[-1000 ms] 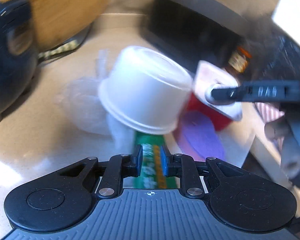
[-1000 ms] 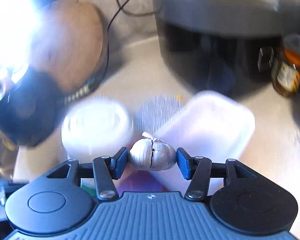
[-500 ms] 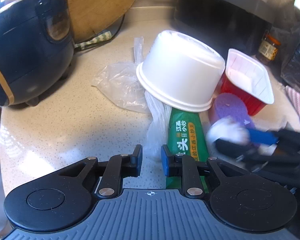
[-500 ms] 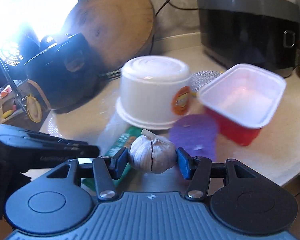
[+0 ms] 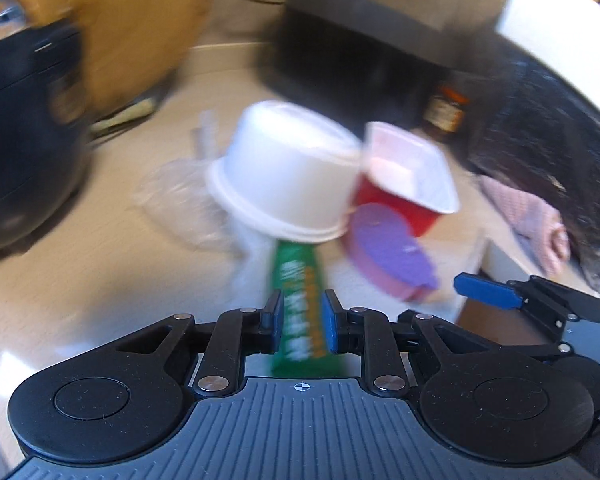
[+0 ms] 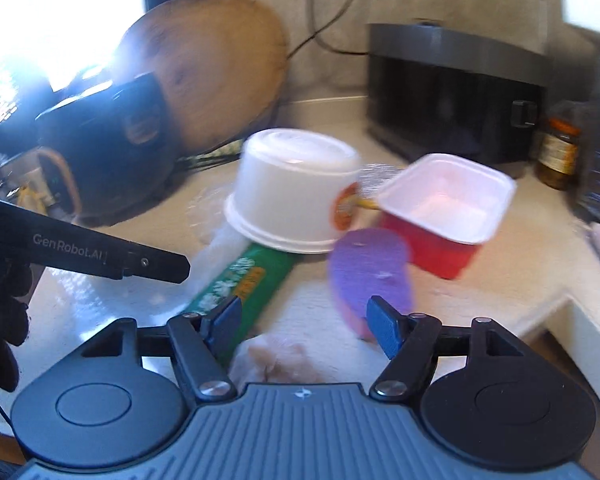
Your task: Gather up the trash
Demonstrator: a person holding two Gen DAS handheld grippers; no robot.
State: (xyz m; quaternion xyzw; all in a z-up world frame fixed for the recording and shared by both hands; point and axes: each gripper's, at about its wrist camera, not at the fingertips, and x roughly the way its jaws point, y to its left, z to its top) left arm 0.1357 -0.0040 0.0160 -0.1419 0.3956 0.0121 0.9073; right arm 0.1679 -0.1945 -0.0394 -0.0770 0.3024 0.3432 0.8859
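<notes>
A: Trash pile sits mid-counter: upturned white tub [image 6: 294, 196], red tray [image 6: 446, 212] to its right, purple lid [image 6: 370, 270] nearer, green packet [image 6: 240, 284] running out from under the tub toward us, clear plastic film [image 5: 176, 200] at the left.

B: Any legible print?

A: "GenRobot.AI" on the left gripper's arm, right-wrist view only. Packet lettering is too blurred to read.

B: Left gripper [image 5: 300, 326]?

A: Low over the packet's near end, blue pads narrowly apart with the packet between them. Cannot tell whether they pinch it.

B: Right gripper [image 6: 305, 320]?

A: Jaws spread wide, holding nothing. A pale garlic bulb [image 6: 276, 360] lies blurred on the counter [image 6: 480, 292] just beneath, seen in that view alone.

B: Background?

A: Round wooden board [image 6: 216, 68], dark cooker [image 6: 100, 144] at left, black appliance [image 6: 456, 96] far right, brown jar [image 6: 558, 152] beside it.
</notes>
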